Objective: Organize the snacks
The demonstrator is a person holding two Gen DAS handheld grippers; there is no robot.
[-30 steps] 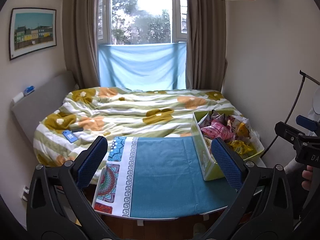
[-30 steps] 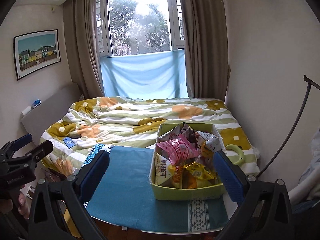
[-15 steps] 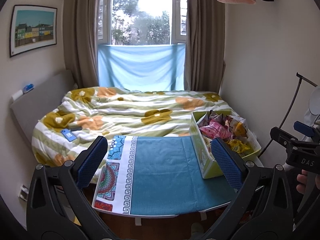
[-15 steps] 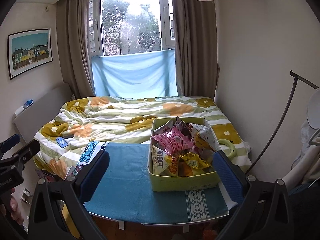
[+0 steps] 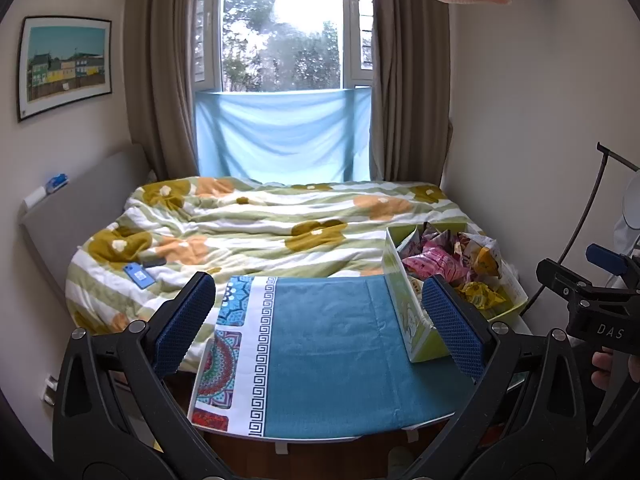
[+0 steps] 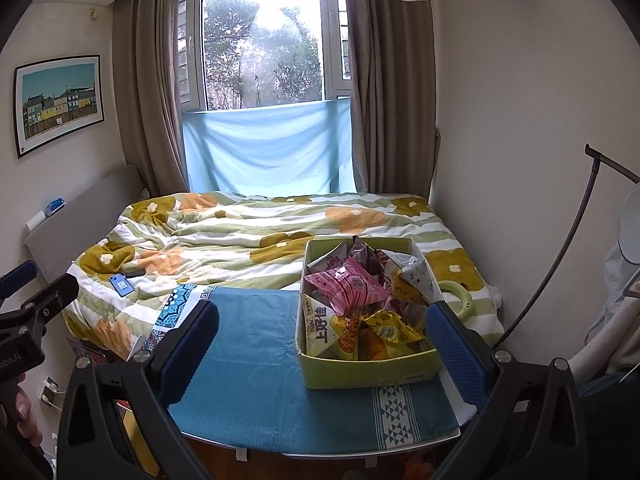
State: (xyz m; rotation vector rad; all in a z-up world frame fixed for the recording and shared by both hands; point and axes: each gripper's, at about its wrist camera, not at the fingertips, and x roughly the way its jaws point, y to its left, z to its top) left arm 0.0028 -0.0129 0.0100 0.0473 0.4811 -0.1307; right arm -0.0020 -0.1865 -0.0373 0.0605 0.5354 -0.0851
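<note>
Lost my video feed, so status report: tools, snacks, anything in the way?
Both tools open, empty: left, right. Snack packets piled in green box on blue cloth. Nothing blocking the box.

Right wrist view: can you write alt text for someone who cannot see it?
A yellow-green box heaped with snack packets sits on the right side of a blue cloth over a small table, seen between the fingers of the open, empty right gripper. Behind it lie a bed with a flowered duvet and a curtained window. The left gripper shows at the left edge.
</note>
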